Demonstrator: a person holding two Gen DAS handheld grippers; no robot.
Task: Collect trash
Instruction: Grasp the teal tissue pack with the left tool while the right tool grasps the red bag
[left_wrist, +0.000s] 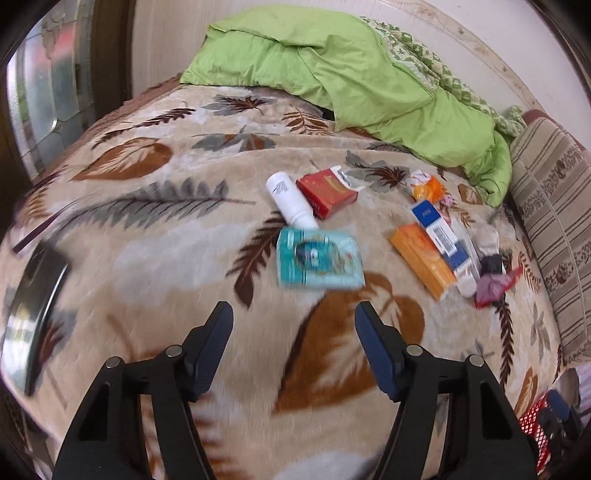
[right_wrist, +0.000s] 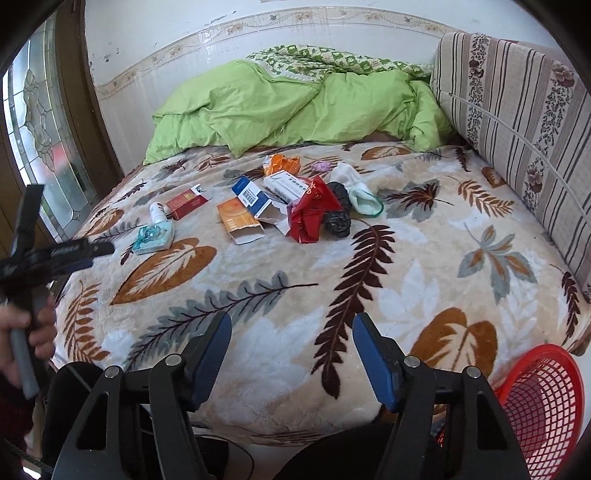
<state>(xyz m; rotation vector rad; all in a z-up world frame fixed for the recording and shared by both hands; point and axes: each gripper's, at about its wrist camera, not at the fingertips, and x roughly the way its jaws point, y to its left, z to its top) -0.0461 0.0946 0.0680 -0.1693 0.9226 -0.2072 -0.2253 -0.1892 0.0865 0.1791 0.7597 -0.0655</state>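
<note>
On the leaf-patterned blanket (right_wrist: 258, 295) the trash lies scattered toward the far middle of the bed: at the left a teal tissue pack (left_wrist: 319, 257), a white bottle (left_wrist: 290, 201) and a red carton (left_wrist: 327, 194), and to their right an orange box (right_wrist: 238, 219), a blue-and-white box (right_wrist: 255, 197) and a crumpled red wrapper (right_wrist: 314, 212). The left gripper (left_wrist: 293, 325) hovers just short of the teal pack, jaws apart and empty; the right gripper (right_wrist: 291, 338) hangs over the near edge, also apart and empty. A red mesh basket (right_wrist: 543, 398) stands at the near right corner.

The teal pack looks light, soft and slick, so it should be pinched across its short width at the middle. The empty cartons will probably crush; grip them by their flat faces. The bottle may roll, so clamp across its body.
</note>
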